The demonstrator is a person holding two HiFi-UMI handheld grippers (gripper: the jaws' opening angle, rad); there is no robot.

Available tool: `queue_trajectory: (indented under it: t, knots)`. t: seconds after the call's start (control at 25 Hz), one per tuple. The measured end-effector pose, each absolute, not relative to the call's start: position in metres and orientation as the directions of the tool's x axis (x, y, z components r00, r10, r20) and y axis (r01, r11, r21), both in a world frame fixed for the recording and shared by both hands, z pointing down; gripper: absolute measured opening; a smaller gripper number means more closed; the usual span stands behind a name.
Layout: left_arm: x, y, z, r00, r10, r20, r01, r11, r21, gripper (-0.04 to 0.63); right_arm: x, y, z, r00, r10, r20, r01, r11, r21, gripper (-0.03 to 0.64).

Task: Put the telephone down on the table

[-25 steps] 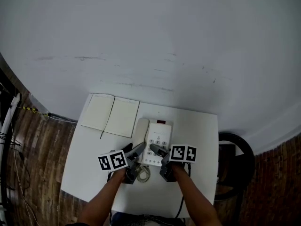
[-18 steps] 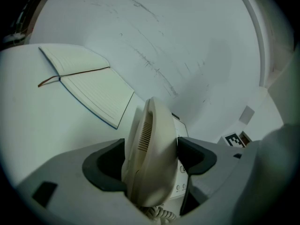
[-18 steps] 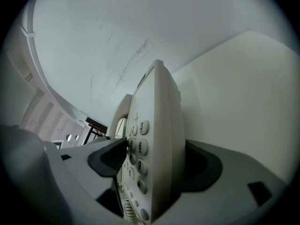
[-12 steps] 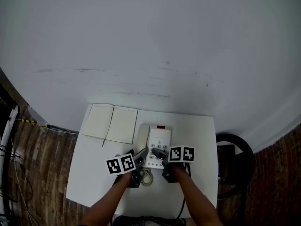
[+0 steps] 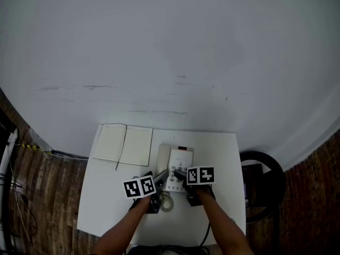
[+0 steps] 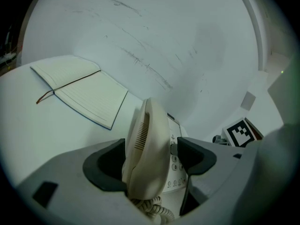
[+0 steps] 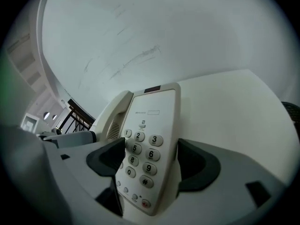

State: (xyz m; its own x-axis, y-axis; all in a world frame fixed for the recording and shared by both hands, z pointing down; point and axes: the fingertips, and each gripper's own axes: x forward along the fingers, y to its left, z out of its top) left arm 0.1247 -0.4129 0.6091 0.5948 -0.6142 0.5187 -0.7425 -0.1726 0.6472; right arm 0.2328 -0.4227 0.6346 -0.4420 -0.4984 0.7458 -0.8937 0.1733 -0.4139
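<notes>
Left claw (image 6: 152, 150) straddles the telephone handset (image 6: 149, 123), notebook (image 6: 79, 90) lying beyond.

I have the telephone (image 7: 154, 125) on the table (image 7: 234, 102), between the jaws of my right gripper (image 7: 150, 161), which have just been opening. Its handset (image 6: 147, 144) lies between my left gripper's (image 6: 150, 156) jaws, with the cord (image 6: 152, 210) just beneath them. The notebook (image 6: 82, 90) lies ahead and to the left of that gripper.
</notes>
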Motion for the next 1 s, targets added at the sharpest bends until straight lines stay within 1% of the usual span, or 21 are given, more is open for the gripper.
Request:
queue_trajectory:
  t: [0.28,0.48,0.52,0.6,0.76,0.8,0.88,1.0]
  knots:
    - [0.120,-0.410,0.591,0.589,-0.620,0.518,-0.769,-0.234,0.595,0.355,0.240,-0.414,0.609,-0.441,-0.566,0.696,-0.880,0.122,-0.459,0.348]
    - [0.119,-0.408,0.567,0.599,-0.611,0.517,-0.787,-0.330,0.521,0.346,0.239,-0.408,0.571,-0.414,-0.636,0.651,-0.893,0.148,-0.424,0.340]
    - [0.119,-0.407,0.560,0.606,-0.610,0.511,-0.785,-0.354,0.509,0.341,0.240,-0.406,0.563,-0.398,-0.654,0.643,-0.902,0.150,-0.405,0.311]
    - [0.119,-0.405,0.543,0.619,-0.611,0.493,-0.780,-0.403,0.479,0.326,0.243,-0.402,0.547,-0.362,-0.692,0.624,-0.919,0.152,-0.364,0.200]
    - [0.116,-0.397,0.510,0.644,-0.618,0.451,-0.765,-0.508,0.397,0.304,0.240,-0.390,0.515,-0.331,-0.749,0.574,-0.932,0.165,-0.323,0.173]
    - [0.114,-0.394,0.501,0.650,-0.621,0.439,-0.760,-0.528,0.379,0.290,0.239,-0.387,0.507,-0.326,-0.762,0.559,-0.934,0.169,-0.314,0.159]
    - [0.109,-0.390,0.485,0.658,-0.630,0.411,-0.753,-0.556,0.353,0.243,0.236,-0.381,0.491,-0.314,-0.790,0.527,-0.939,0.176,-0.297,0.141]
    - [0.104,-0.382,0.466,0.681,-0.627,0.378,-0.731,-0.610,0.305,0.222,0.229,-0.371,0.468,-0.300,-0.831,0.469,-0.943,0.185,-0.275,0.113]
